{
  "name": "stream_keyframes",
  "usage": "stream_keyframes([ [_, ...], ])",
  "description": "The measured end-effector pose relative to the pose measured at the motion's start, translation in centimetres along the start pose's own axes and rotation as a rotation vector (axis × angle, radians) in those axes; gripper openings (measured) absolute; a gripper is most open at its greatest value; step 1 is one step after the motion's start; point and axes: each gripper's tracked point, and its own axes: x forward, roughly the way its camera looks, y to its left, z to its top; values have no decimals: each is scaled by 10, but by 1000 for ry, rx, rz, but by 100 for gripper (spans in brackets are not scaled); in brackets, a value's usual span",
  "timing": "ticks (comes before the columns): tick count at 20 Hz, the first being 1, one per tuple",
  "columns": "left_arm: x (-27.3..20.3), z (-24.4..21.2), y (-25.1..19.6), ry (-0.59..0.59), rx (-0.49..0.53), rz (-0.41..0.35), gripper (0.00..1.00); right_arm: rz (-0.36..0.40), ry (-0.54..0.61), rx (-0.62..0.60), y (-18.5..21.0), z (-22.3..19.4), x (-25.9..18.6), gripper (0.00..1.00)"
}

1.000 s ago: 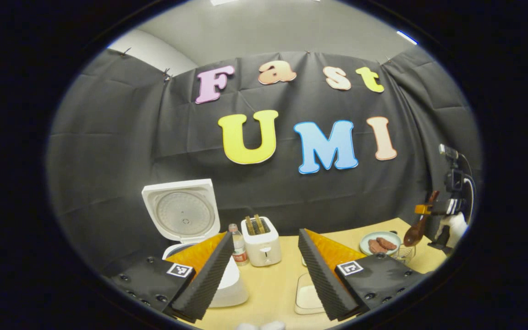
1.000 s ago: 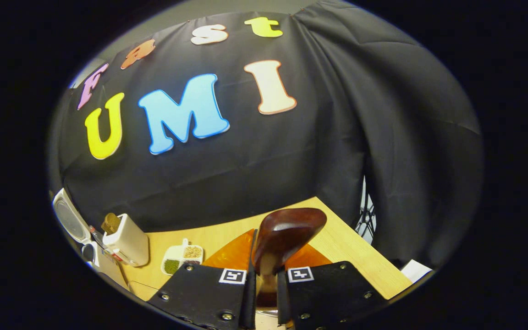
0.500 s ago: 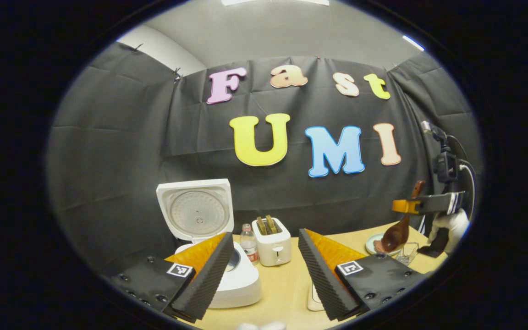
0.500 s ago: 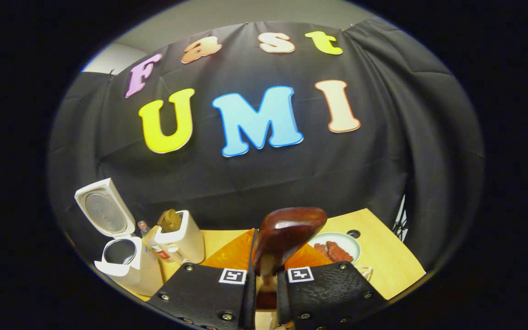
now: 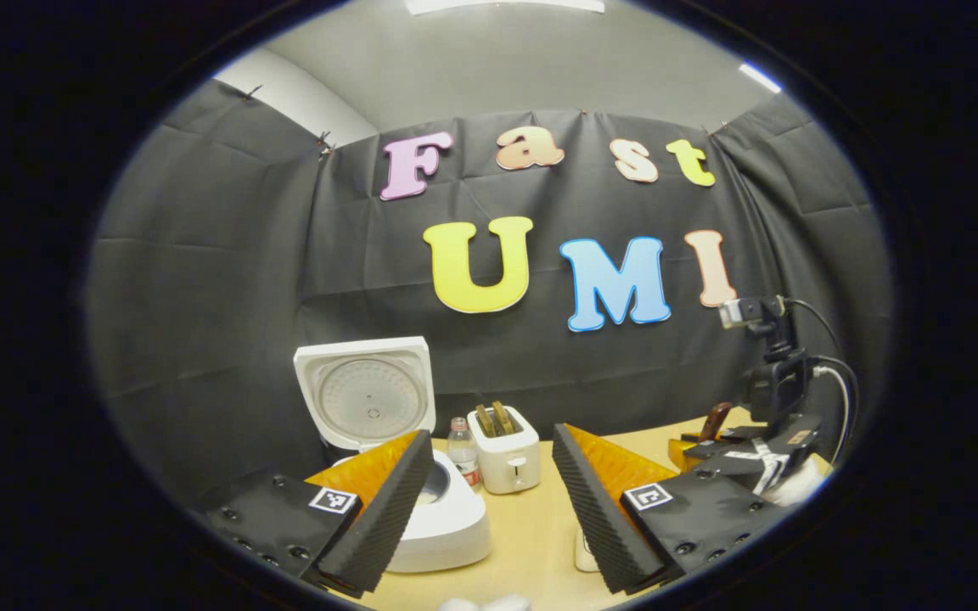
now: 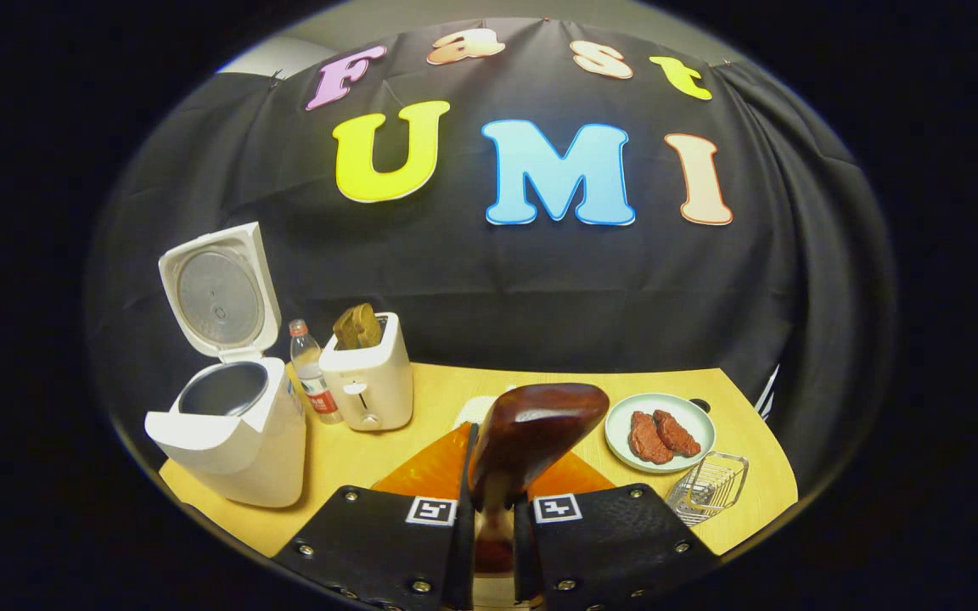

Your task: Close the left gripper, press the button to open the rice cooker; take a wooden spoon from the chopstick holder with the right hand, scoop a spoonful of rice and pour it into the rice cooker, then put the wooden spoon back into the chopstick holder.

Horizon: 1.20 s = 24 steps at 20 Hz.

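Right tongs [image 6: 489,509] clamp wooden spoon [image 6: 531,441] above table [image 6: 446,403] | left tongs [image 5: 489,501] spread | rice cooker [image 6: 230,424] lid up

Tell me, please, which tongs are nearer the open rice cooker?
Left. The left tongs hang right beside the rice cooker; the right tongs, holding the wooden spoon, sit farther off, past the toaster.

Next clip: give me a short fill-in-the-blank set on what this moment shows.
1. The white rice cooker has its lid ____.
2. The right gripper is shut on the dark wooden ____.
3. The white toaster stands between a plastic bottle and the pale plate of ____ pieces.

Missing: open; spoon; meat
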Motion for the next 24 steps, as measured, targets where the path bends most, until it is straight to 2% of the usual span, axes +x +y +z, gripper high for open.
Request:
stream_keyframes([
  [9,-4,-14,4,16,40,16,99,-46,72,-299,2,-69,37,19],
  [13,-4,-20,8,30,49,23,98,-14,85,-346,16,-89,38,19],
  [19,-5,-21,12,31,56,22,99,34,131,-231,36,-102,37,19],
  [24,-6,-25,21,42,54,26,99,110,176,55,60,-99,37,19],
])
